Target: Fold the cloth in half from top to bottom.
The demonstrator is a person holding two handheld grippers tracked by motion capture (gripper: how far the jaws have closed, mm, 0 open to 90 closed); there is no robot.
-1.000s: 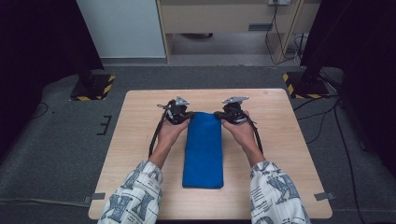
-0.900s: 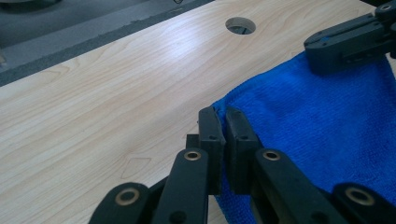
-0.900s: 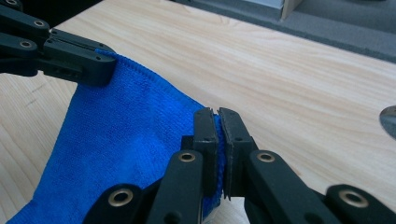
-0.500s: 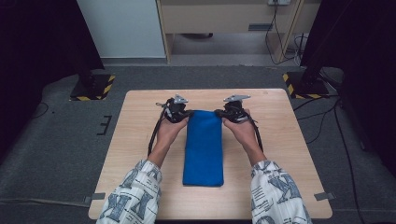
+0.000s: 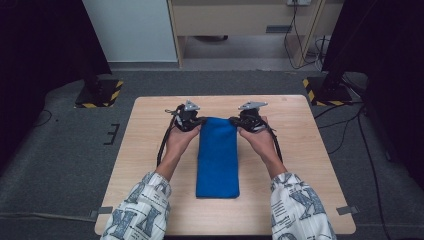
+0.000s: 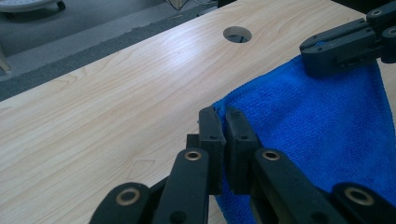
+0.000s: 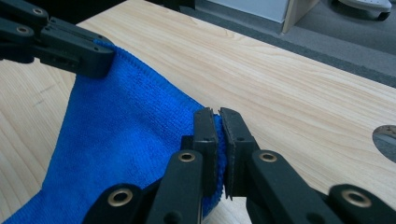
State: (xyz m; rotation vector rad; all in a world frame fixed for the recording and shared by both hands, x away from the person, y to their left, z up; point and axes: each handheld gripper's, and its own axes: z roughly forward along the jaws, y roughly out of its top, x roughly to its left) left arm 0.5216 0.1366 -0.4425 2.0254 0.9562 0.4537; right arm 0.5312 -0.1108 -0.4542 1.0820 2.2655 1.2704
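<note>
While pinched by 2 claws (image 5: 200, 121), towel (image 5: 217, 155) flat.

The wooden table (image 5: 150, 165) lies bare on both sides of the blue towel (image 5: 217, 155), which runs down its middle with the left gripper (image 5: 196, 121) and right gripper (image 5: 235, 120) clamped on its far corners.

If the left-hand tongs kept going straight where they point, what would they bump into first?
Probably the right tongs, which hold the opposite corner of the blue towel that the left tongs are also clamped on. The exact line is hard to judge; bare table lies beside it.
</note>
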